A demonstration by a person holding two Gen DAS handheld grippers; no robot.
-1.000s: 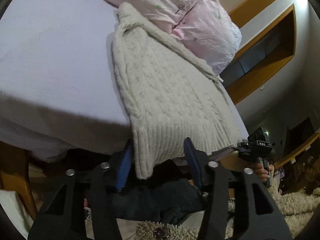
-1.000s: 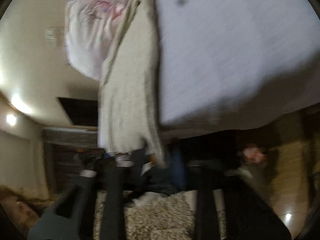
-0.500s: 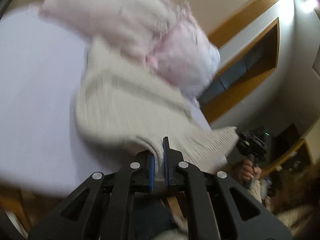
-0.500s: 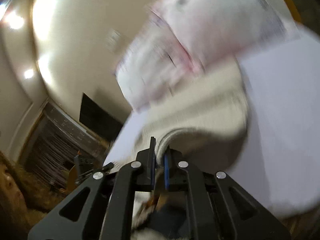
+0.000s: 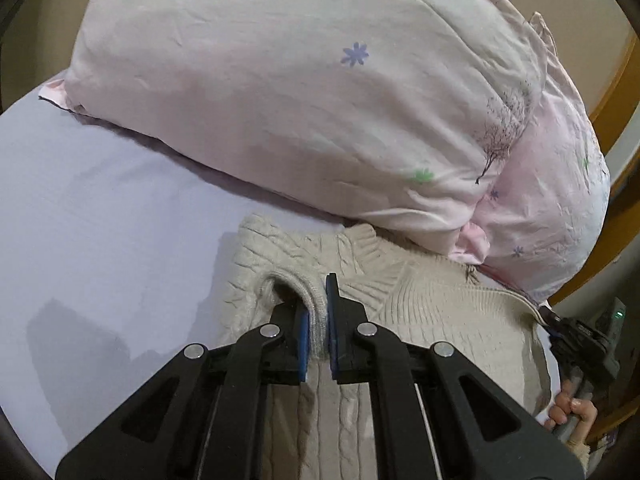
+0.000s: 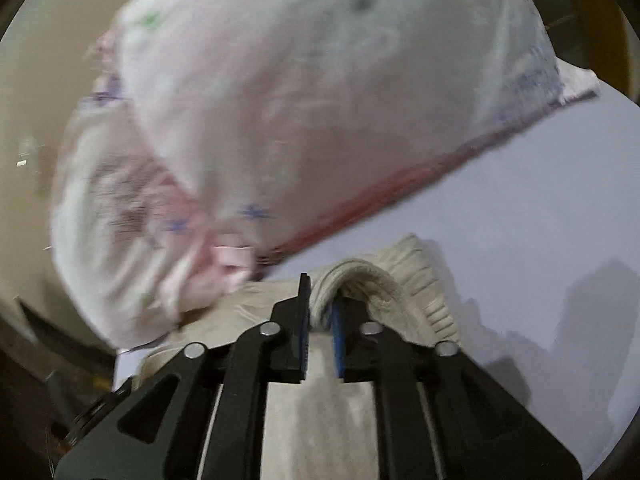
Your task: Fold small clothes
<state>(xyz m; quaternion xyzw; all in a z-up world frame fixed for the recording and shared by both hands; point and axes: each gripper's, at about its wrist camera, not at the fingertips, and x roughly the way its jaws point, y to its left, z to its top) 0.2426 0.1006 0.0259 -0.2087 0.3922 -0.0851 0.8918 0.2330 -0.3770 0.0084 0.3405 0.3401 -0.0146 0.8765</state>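
Cream cable-knit sweater (image 5: pixel 440 320), one item, small garment. Location: on the lilac bed sheet (image 5: pixel 100 240), collar end close against the foot of a pink flowered pillow (image 5: pixel 300 100). Its ribbed hem is lifted and carried up over the body toward the collar, so the piece appears to be mid-fold, bottom to top.

Left tongs (image 5: pixel 318 320): pressed together on a rolled lip of the ribbed hem, knit bunched between the blue pads. Right tongs (image 6: pixel 320 312): likewise pinching the hem at the opposite corner; that view is motion-blurred, but knit clearly fills the gap between the pads. The person's right hand (image 5: pixel 572 412) shows at the far edge of the left view, on its handle.

Handling, as judged: soft, thick, limp; no stiffness of its own, so it will sag between two grip points and slump wherever unsupported. Probably light for its bulk. Coarse knit is not slippery and should stay in the pads, though it can stretch or snag if pulled hard. Not fragile.

Recommended hold: ribbed hem corners, as now, kept level and apart so the folded edge lands square. Pillow crowds the landing zone; collar may catch beneath it.
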